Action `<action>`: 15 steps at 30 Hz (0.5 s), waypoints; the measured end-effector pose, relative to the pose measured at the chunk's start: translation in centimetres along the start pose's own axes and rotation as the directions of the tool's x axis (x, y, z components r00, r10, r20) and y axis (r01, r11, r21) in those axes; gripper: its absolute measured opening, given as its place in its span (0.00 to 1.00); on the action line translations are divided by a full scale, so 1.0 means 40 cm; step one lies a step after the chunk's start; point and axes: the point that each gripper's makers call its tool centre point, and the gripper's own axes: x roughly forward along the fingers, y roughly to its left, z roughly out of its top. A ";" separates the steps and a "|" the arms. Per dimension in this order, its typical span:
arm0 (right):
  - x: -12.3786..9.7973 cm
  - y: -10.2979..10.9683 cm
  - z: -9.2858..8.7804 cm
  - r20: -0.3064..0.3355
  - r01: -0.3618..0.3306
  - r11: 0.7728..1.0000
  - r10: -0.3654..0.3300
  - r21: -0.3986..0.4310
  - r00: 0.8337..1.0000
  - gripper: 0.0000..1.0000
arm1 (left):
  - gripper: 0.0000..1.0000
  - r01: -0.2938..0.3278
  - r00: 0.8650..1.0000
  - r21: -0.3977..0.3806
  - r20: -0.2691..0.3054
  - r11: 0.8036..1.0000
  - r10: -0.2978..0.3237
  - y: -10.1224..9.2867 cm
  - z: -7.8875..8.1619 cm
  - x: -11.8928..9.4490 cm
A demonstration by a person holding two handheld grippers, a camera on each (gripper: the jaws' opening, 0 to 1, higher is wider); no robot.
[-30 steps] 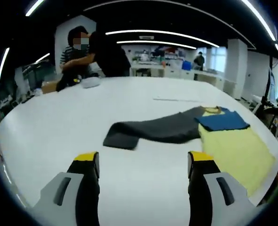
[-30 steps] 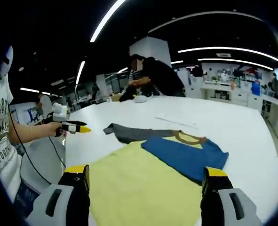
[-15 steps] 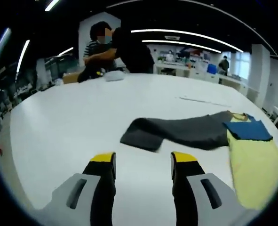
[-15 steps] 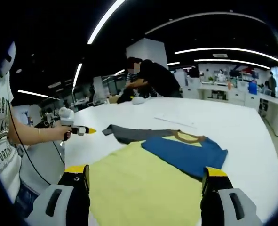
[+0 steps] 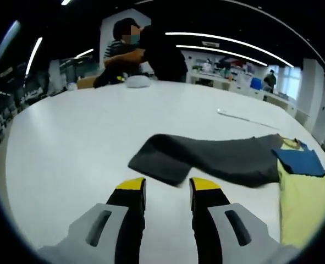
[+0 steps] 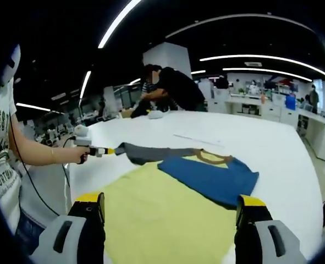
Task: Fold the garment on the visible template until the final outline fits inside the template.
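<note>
The garment (image 5: 217,159) lies on the bench (image 5: 69,137); its grey sleeve (image 5: 167,162) points at the left claw (image 5: 165,187), narrowly open and empty, just short of the cuff. The right claw (image 6: 170,201), wide open and empty, hovers over the yellow template (image 6: 162,214).

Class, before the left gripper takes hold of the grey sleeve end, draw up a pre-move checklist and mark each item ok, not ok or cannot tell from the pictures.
1. Left gripper jaws apart enough to take cloth: ok, a narrow gap remains.
2. Grey sleeve end lies just ahead of its yellow tips: ok.
3. Sleeve already gripped: not ok, the cloth lies flat on the white table.
4. Right gripper open and free: ok, hovering over the yellow panel.
5. Blue panel folded over the yellow: ok.
6. Template outline visible: cannot tell.
</note>
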 end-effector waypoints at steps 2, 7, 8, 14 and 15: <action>0.002 -0.002 -0.004 -0.007 0.005 1.000 -0.005 -0.001 1.000 0.99 | 0.26 -0.002 1.000 -0.006 -0.001 1.000 0.002 -0.001 -0.005 0.010; 0.004 -0.004 -0.010 -0.017 0.011 1.000 -0.011 -0.005 1.000 0.98 | 0.24 -0.015 1.000 -0.020 -0.008 1.000 0.015 -0.001 -0.014 0.031; 0.006 -0.005 -0.009 -0.012 0.015 1.000 -0.015 -0.001 1.000 0.98 | 0.23 -0.018 1.000 -0.016 -0.009 1.000 0.018 -0.003 -0.015 0.034; 0.010 -0.007 -0.016 -0.009 0.025 1.000 -0.024 0.014 1.000 0.98 | 0.21 -0.023 1.000 0.007 -0.019 1.000 0.024 -0.009 -0.022 0.055; 0.012 -0.009 -0.021 -0.014 0.029 1.000 -0.028 0.012 1.000 0.98 | 0.21 -0.026 1.000 0.011 -0.018 1.000 0.026 -0.010 -0.021 0.058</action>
